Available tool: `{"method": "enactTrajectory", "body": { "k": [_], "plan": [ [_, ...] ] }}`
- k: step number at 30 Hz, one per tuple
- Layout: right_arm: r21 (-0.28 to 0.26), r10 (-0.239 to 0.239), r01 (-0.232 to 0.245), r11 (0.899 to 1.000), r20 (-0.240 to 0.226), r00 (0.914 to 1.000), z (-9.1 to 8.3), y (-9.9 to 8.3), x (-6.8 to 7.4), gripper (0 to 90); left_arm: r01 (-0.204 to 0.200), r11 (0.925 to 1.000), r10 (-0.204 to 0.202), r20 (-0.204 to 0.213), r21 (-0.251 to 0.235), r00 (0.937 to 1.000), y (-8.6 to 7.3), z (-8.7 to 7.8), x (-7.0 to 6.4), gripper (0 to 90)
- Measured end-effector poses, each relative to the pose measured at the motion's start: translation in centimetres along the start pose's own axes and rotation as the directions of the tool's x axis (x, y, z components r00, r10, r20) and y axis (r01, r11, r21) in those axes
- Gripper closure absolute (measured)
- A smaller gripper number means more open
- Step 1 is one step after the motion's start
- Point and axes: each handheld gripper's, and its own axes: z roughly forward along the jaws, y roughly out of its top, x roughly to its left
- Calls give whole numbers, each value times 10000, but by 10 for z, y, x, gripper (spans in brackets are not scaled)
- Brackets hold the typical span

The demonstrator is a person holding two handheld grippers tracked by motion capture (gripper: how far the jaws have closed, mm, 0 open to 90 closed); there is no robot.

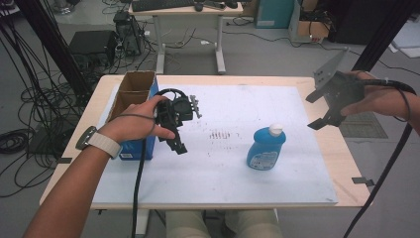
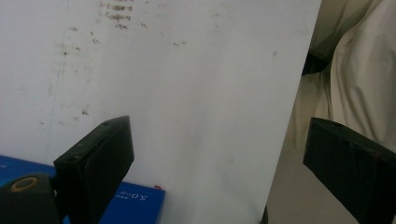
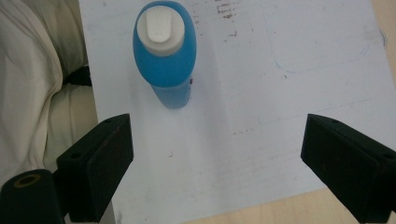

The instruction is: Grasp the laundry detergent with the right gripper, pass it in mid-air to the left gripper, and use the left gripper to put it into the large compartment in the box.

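Jaws apart on both raised grippers, left gripper [image 1: 177,130], right gripper [image 1: 324,106].

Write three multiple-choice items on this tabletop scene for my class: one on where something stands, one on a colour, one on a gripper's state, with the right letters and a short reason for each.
1. Where does the bottle stand?
A. on the white board
B. inside the box
C. on the floor

2. What colour is the bottle's cap?
A. red
B. white
C. black

3. How does the right gripper stand?
A. shut on the bottle
B. shut on nothing
C. open, holding nothing

Answers:
1. A, the bottle stands upright on the board, right of centre, apart from the box at the left edge.
2. B, the right gripper view shows a white cap on the blue body.
3. C, its jaws are spread wide in its own view, with the bottle ahead of them and untouched.
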Motion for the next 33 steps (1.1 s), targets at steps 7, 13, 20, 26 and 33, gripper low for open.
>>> {"method": "enactTrajectory", "body": {
  "k": [7,13,20,26,33],
  "plan": [
    [-43,10,-10,10000,115,9999,-1,1,2,69,199,9996,-200,-46,-192,9998,-2,-2,-3,72],
    [-52,-45,46,10000,160,9999,-3,2,5,69,245,9993,-250,-181,-285,9995,-4,-4,-3,70],
    [-136,-190,194,9997,241,9995,-5,4,11,70,305,9991,-312,-221,-298,9993,-7,-6,-5,72],
    [-176,-156,159,9997,171,9997,-4,3,15,63,325,9990,-332,-247,-291,9991,-7,-6,-4,74],
    [-249,-58,62,9997,146,9999,-2,-1,19,58,344,9989,-353,-260,-324,9990,-7,-6,-3,74]
  ]
}}
